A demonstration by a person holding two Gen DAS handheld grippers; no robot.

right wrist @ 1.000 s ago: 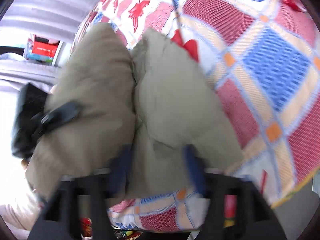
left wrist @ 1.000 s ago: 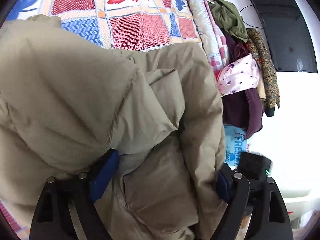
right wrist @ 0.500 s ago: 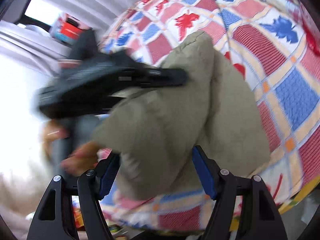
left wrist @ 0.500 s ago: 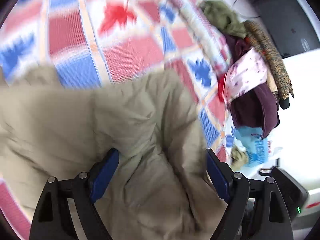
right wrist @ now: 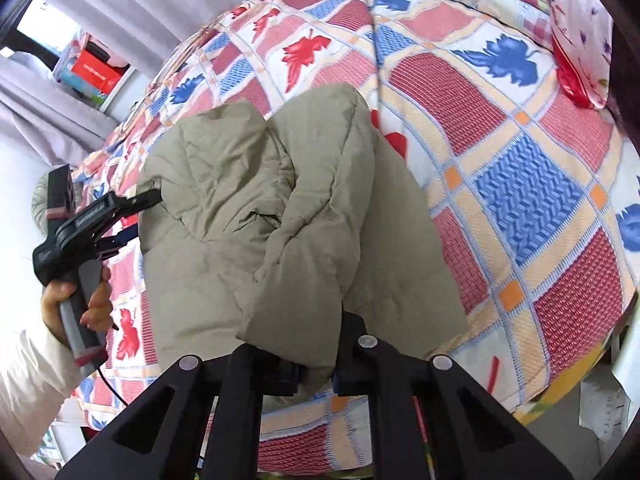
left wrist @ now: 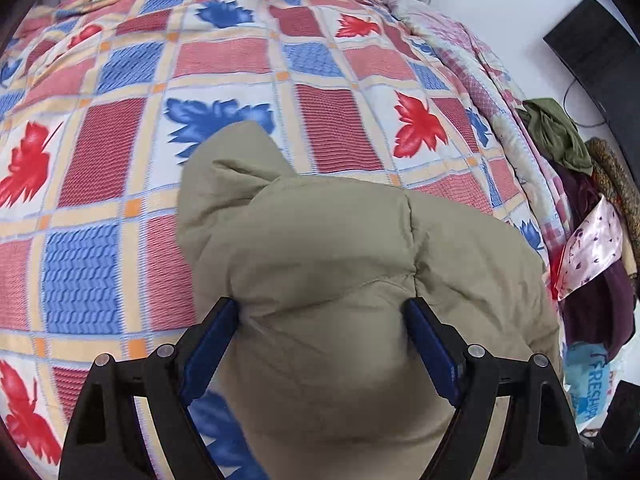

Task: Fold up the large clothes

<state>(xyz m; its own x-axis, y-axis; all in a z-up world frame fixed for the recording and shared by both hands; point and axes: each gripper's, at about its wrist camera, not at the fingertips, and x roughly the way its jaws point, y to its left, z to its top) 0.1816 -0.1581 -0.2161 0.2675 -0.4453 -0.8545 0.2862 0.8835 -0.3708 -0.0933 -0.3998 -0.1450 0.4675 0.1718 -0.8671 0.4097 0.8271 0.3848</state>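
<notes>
A puffy khaki jacket (left wrist: 340, 264) lies bunched on a bed with a red, blue and white leaf-patterned quilt (left wrist: 120, 128). In the left wrist view my left gripper (left wrist: 322, 344) is open, its blue pads wide on either side of a jacket bulge. In the right wrist view the jacket (right wrist: 256, 216) is folded over itself, and my right gripper (right wrist: 316, 368) is shut on a fold of its near edge. The left gripper (right wrist: 132, 208) shows there at the jacket's left side, held by a hand.
A pile of other clothes (left wrist: 592, 216) sits at the bed's right edge, below a dark flat screen (left wrist: 600, 48) on the white wall. Curtains (right wrist: 120, 8) and a shelf with boxes (right wrist: 92, 72) stand beyond the bed's far side.
My right gripper has closed on the jacket's near fold. My left gripper has drawn back toward the jacket's edge, still open, and more of the quilt shows beyond the jacket.
</notes>
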